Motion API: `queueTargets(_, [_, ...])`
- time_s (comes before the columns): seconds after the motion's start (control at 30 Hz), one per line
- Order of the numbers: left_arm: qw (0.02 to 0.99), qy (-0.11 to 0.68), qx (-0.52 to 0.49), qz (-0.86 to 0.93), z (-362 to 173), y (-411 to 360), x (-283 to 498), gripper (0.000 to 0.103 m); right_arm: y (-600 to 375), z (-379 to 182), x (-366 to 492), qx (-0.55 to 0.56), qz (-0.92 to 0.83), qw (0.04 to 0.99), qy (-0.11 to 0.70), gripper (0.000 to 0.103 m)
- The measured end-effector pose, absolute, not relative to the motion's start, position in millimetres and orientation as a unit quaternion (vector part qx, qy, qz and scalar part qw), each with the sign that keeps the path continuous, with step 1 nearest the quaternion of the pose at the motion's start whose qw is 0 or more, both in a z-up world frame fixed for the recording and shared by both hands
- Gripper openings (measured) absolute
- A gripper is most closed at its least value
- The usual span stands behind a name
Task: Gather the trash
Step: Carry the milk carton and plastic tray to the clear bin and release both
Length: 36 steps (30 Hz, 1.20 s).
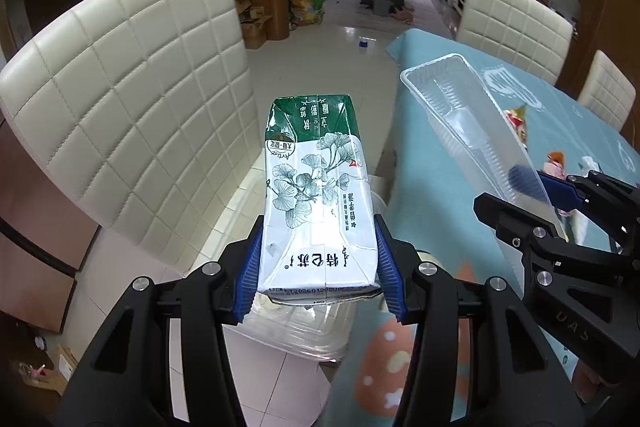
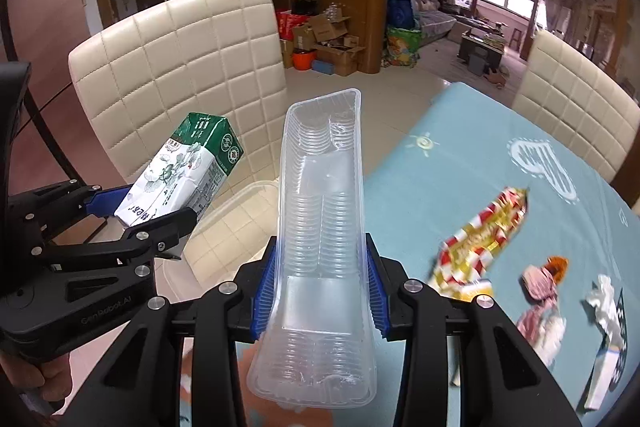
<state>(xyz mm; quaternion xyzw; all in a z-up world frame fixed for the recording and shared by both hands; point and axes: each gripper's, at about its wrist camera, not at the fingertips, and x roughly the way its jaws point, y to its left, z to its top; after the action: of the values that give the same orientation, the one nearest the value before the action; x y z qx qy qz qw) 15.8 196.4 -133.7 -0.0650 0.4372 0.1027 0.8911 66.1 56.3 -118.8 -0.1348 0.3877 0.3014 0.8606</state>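
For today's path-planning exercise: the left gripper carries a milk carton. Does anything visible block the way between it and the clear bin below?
Nothing visible does. The left gripper holds the milk carton over the clear plastic bin on the floor beside the table, with only air between them. The plastic tray in the right gripper is off to the side.

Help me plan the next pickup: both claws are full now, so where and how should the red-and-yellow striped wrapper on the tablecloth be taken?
Grip the red-and-yellow wrapper across its narrow middle, coming from above with the fingers straddling its long axis. It lies flat and crumpled on the blue tablecloth, so there is likely no edge to slide under; its raised creases give the best purchase.
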Motion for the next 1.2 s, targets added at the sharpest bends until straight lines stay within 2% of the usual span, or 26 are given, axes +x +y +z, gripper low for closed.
queueTargets(0.23, [0.89,0.434,-0.083,0.115,-134.1,223.3,25.4,0.054,86.4,-119.7,75.7,-0.149,0.314,0.854,0.386,0.039])
queueTargets(0.3, [0.891,0.43,-0.087,0.114,-134.2,227.8,29.1,0.062,92.3,-121.1,78.4,-0.153,0.316,0.853,0.387,0.039])
queueTargets(0.33, [0.892,0.428,-0.088,0.116,-134.3,230.1,30.9,0.073,94.7,-122.1,80.0,-0.155,0.316,0.852,0.387,0.039])
queueTargets(0.47, [0.893,0.423,-0.088,0.122,-138.3,237.6,35.8,0.078,98.5,-127.7,87.0,-0.156,0.313,0.849,0.395,0.039])
queueTargets(0.9, [0.877,0.442,-0.098,0.162,-160.3,269.0,27.9,0.078,118.0,-143.0,96.3,-0.167,0.33,0.833,0.412,0.041])
queueTargets(1.0, [0.872,0.443,-0.108,0.177,-162.4,275.6,22.9,0.079,122.0,-143.0,96.2,-0.165,0.338,0.83,0.412,0.048])
queueTargets(1.2, [0.866,0.445,-0.125,0.191,-163.4,281.8,11.2,0.079,121.8,-142.6,95.9,-0.15,0.348,0.826,0.418,0.053])
